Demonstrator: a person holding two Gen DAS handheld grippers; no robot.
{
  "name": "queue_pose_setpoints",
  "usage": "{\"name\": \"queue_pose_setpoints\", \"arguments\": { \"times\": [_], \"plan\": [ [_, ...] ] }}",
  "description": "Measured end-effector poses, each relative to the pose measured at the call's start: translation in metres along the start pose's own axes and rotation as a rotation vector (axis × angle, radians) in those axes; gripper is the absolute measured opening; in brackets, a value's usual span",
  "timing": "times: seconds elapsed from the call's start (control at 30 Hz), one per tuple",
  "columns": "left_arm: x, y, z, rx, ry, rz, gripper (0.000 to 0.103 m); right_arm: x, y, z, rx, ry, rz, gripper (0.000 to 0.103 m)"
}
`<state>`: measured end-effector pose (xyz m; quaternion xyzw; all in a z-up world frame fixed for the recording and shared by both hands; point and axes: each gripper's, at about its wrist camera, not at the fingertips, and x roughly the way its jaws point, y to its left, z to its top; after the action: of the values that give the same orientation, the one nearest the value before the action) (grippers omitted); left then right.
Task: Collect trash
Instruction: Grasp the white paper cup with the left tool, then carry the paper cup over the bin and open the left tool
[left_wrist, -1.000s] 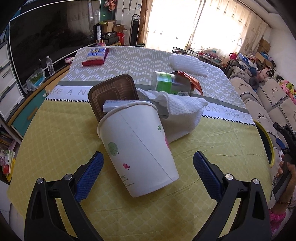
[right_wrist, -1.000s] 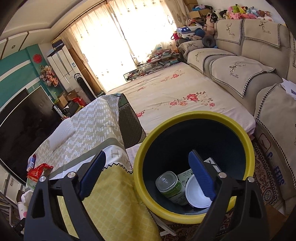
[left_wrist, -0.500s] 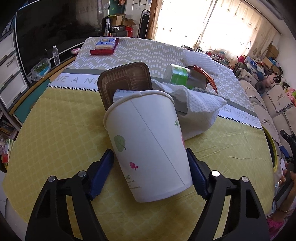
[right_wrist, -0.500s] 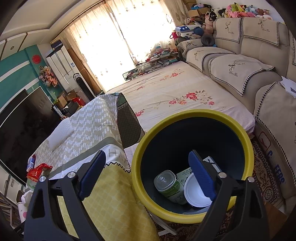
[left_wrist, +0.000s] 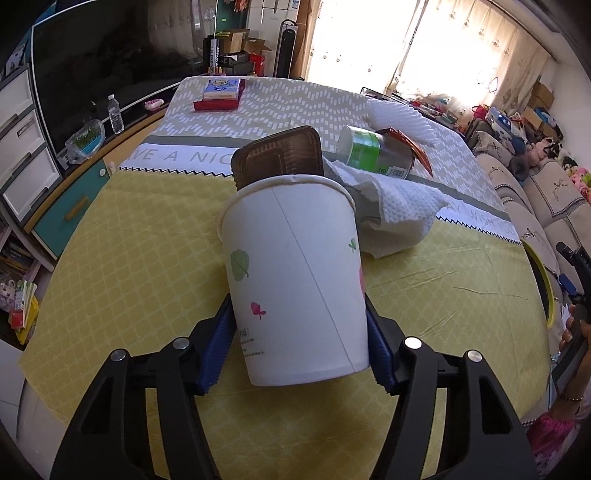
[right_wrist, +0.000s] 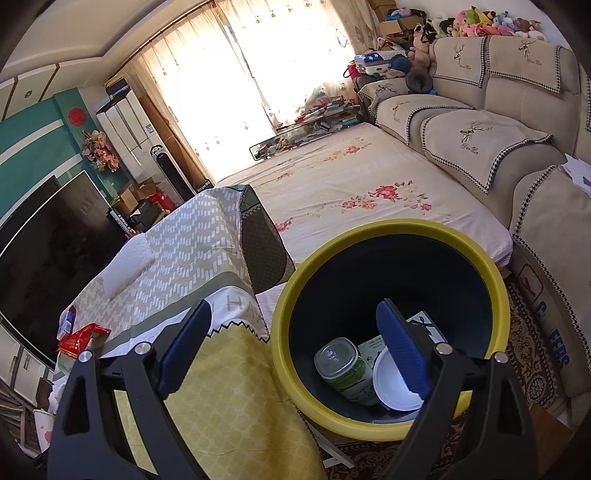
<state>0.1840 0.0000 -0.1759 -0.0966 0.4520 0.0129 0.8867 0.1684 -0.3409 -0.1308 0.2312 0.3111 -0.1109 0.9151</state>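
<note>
Left tool (left_wrist: 297, 349) now pinched onto the paper cup (left_wrist: 295, 273) — right tool (right_wrist: 291, 349) spread above the bin (right_wrist: 391, 236).

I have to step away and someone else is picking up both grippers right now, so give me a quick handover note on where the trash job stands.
Left gripper: shut on the paper cup, which leans on the yellow tablecloth.
Right gripper: open and empty, hanging over the yellow-rimmed bin beside the table.
Done: a green can, a white dish and a carton are in the bin.
Left: bin the cup, then the brown tray, the paper towel, the green bottle and the red wrapper behind it.
</note>
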Motion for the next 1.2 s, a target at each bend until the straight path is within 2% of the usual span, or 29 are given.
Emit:
{"name": "queue_pose_setpoints", "arguments": {
  "times": [0.27, 0.5, 0.8, 1.0, 1.2],
  "plan": [
    [-0.033, -0.007, -0.004, 0.038, -0.073, -0.042, 0.063, -0.008, 0.002, 0.001, 0.003, -0.015, 0.010, 0.086],
    [-0.050, -0.052, 0.002, 0.143, -0.124, -0.144, 0.063, -0.019, -0.005, 0.003, 0.015, -0.039, 0.008, 0.086],
    [-0.046, -0.167, 0.011, 0.396, -0.129, -0.356, 0.063, -0.041, -0.037, 0.006, 0.054, -0.080, -0.056, 0.086],
    [-0.036, -0.255, 0.011, 0.546, -0.088, -0.502, 0.063, -0.059, -0.076, 0.007, 0.110, -0.114, -0.113, 0.086],
    [-0.024, -0.345, 0.006, 0.688, -0.070, -0.591, 0.063, -0.076, -0.110, 0.006, 0.161, -0.141, -0.158, 0.086]
  ]
}}
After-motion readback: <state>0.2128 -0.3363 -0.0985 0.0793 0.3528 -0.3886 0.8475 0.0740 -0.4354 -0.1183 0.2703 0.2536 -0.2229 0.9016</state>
